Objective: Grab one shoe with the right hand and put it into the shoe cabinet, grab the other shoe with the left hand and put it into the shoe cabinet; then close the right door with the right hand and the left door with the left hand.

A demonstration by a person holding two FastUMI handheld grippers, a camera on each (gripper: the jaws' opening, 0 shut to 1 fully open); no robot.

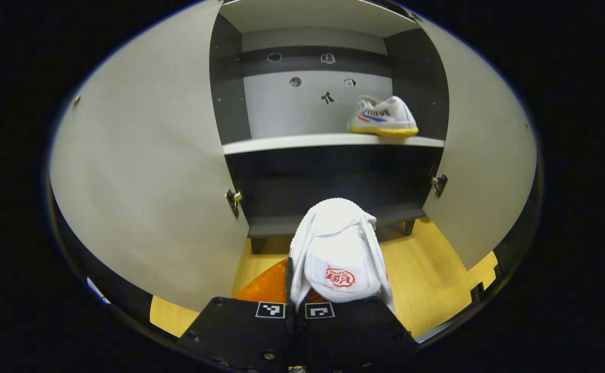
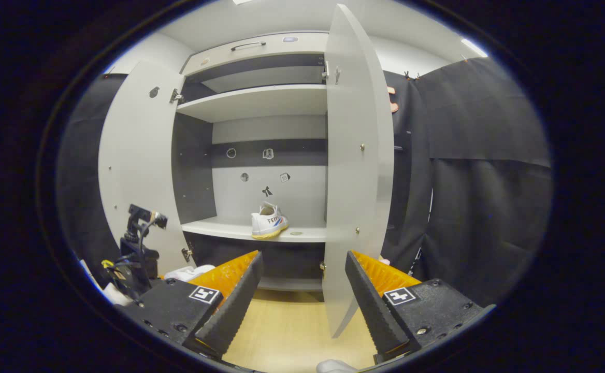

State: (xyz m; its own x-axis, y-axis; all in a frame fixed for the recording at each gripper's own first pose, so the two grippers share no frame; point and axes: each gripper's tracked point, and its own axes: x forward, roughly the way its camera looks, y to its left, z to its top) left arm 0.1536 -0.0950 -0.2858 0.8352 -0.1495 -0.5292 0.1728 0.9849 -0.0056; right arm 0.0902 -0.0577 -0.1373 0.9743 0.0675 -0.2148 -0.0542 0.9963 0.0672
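Now left gripper (image 1: 296, 290) clamps a shoe (image 1: 339, 254); right gripper (image 2: 302, 290) gapes empty.

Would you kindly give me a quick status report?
Left tool shut on second shoe. Right tool open. First shoe shelved. Doors open, path clear.

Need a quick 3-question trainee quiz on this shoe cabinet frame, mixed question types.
1. True or false: the right gripper has its jaws shut on a shoe.
2. Where does the shoe on the shelf sit: (A) shelf's right end in the left gripper view, (B) floor, (C) top shelf?
3. Fill in: the left gripper holds a white ____.

Key: 1 false, its jaws are open and empty; 2 A; 3 shoe. Both cabinet doors are open.
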